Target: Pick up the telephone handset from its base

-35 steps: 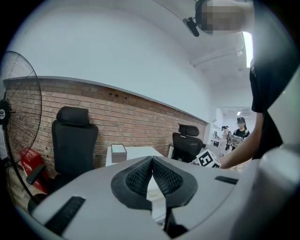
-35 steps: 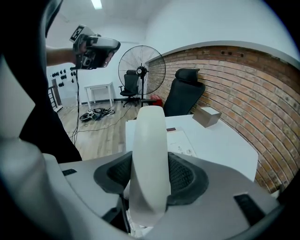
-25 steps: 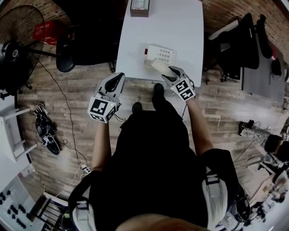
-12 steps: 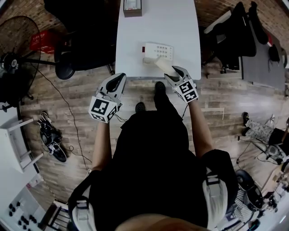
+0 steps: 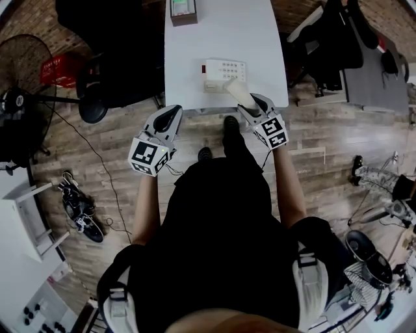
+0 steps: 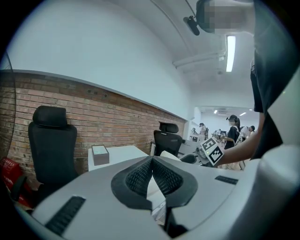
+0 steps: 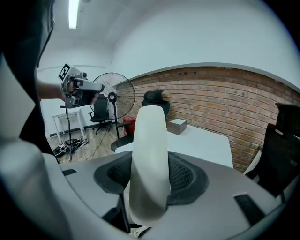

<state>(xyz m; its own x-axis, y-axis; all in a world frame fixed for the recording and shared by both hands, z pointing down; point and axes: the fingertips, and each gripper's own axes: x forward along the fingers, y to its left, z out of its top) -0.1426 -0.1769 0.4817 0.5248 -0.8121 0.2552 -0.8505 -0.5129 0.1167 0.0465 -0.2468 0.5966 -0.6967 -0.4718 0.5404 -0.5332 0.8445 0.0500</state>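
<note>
The right gripper (image 5: 253, 105), just right of centre in the upper half of the head view, is clamped on the cream telephone handset (image 5: 238, 90). The handset's far end slants up-left over the near right corner of the telephone base (image 5: 221, 70) on the white table (image 5: 253, 39). In the right gripper view the handset stands upright between the ribbed pads (image 7: 185, 176) (both press its sides). The left gripper (image 5: 170, 114), left of centre over the wooden floor (image 5: 117, 130), has its jaws closed together on nothing. A small box (image 5: 183, 9) sits at the table's top edge.
</note>
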